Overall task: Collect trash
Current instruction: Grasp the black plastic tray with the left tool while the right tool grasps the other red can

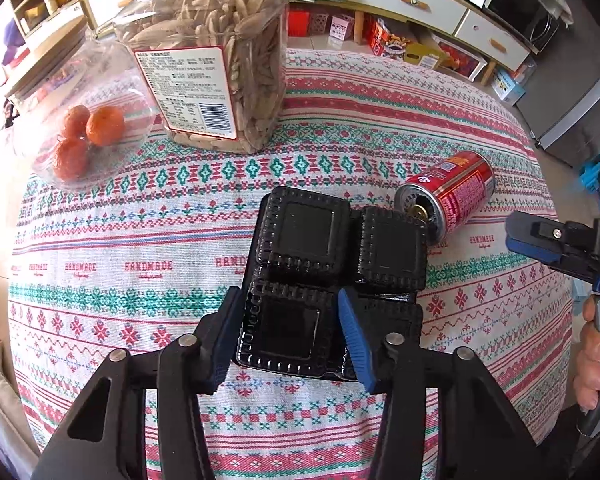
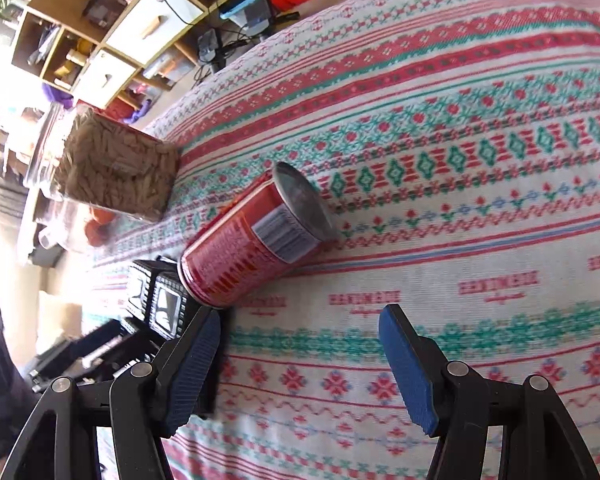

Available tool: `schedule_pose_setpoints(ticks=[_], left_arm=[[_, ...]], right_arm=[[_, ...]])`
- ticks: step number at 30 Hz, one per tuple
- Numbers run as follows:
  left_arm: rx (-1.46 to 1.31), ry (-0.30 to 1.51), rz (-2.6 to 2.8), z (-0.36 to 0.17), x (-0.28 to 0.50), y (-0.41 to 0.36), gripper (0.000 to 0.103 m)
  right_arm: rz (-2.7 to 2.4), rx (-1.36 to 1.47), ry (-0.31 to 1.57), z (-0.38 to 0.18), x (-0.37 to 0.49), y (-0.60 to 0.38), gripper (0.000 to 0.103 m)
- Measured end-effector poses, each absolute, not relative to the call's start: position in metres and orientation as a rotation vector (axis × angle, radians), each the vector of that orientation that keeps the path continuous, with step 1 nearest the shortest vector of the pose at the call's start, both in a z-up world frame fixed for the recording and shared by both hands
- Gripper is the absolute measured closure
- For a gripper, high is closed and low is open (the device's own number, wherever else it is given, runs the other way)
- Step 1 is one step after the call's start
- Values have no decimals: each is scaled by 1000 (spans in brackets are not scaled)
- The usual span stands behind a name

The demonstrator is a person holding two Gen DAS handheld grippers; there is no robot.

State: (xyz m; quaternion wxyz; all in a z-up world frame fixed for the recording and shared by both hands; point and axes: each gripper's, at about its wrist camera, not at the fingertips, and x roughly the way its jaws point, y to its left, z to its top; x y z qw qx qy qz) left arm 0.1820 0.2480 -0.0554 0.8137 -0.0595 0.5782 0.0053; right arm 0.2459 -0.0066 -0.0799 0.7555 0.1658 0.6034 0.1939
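Note:
A black plastic tray (image 1: 392, 248) with several square cells lies upside down on the patterned tablecloth (image 1: 120, 240). My left gripper (image 1: 290, 332) points down at it, its blue pads against both sides of the near-left cell. A red drink can (image 1: 452, 196) lies on its side just right of the tray, open end toward me. In the right wrist view the can (image 2: 256, 240) lies just beyond my right gripper (image 2: 300, 314), which stands open over bare cloth with nothing between its fingers. The tray (image 2: 160, 300) shows left of the can. My right gripper (image 1: 516, 232) enters the left wrist view from the right.
A clear jar of seeds (image 1: 212, 60) stands at the back left of the table, with tangerines in a clear plastic box (image 1: 88, 132) beside it. A person's hand (image 1: 592, 360) holds the right gripper at the table's right edge. Cabinets and boxes line the floor beyond.

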Motion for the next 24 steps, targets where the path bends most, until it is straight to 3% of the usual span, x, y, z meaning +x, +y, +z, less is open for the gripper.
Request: schedule_pose_setpoints(ticks=[12, 16, 24], left_arm=[[-157, 1251, -11, -60, 187, 239, 46], [-211, 1260, -55, -61, 190, 239, 46], [-192, 1231, -58, -61, 186, 228, 52]], right_arm=[[352, 548, 1334, -110, 286, 21, 32], [378, 475, 1289, -100, 285, 27, 43], [370, 424, 1269, -83, 276, 16, 46]])
